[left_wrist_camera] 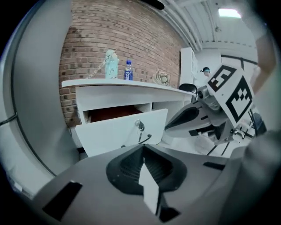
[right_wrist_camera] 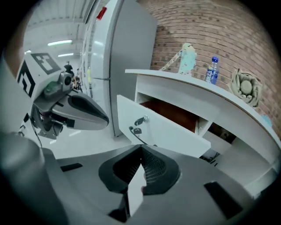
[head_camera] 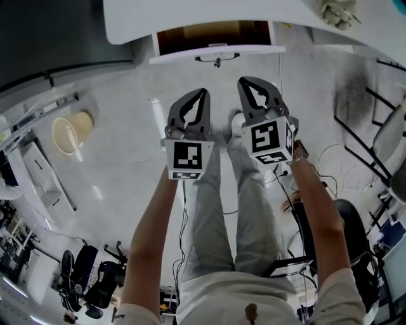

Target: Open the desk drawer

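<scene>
The drawer already stands open, slid out of the white desk toward the person. It sits under the desk top at the far side of the scene, roughly in line with the gap between the two tongs. Its white front panel runs long-ways left to right, parallel to the desk edge, and faces the person. Behind the panel the brown inside of the drawer shows. A dark handle hangs at the middle of the panel, with a key in the lock just above it.

Both bare forearms reach straight forward from the body, left forearm and right forearm, over the person's grey-trousered legs. The left gripper and the right gripper are held side by side, close together, each nose aimed at the drawer and tipped downward. Their marker cubes face up toward the head. Neither touches the drawer; both sit nearer the person, with bare floor between them and the panel.

Each gripper's own view shows its jaws pressed together with nothing between them.

On the desk top stand a blue bottle, a pale figure to its left and a woven nest-like piece to its right, against a brick wall. A pale wastebasket lies on the floor at the left.
</scene>
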